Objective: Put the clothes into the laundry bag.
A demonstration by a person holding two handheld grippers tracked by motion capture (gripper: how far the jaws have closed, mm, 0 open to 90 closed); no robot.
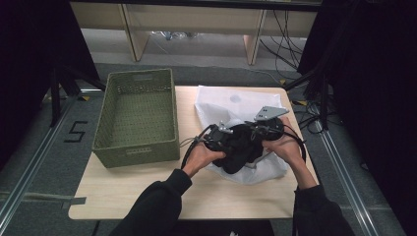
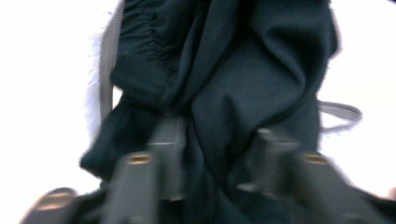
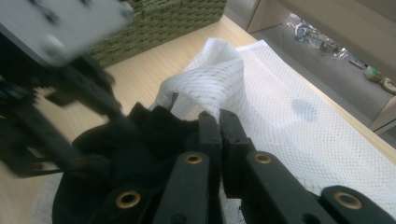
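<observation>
Two grippers at work near the table's right edge: left gripper (image 2: pixel 212 161) jaws apart around the black garment (image 1: pixel 239 147), right gripper (image 3: pixel 219 122) clamped on the rim of the white mesh bag (image 3: pixel 280 98). Best to lift that rim high, hold the mouth wide, then feed the bunched cloth deep inside, keeping the drawstring clear.

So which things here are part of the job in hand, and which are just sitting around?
In the job:
- black garment
- white mesh bag, its edge pinched by the right claw
- left claw, jaws apart around the garment

Lying about:
- green basket on the table
- cables on the floor behind
</observation>
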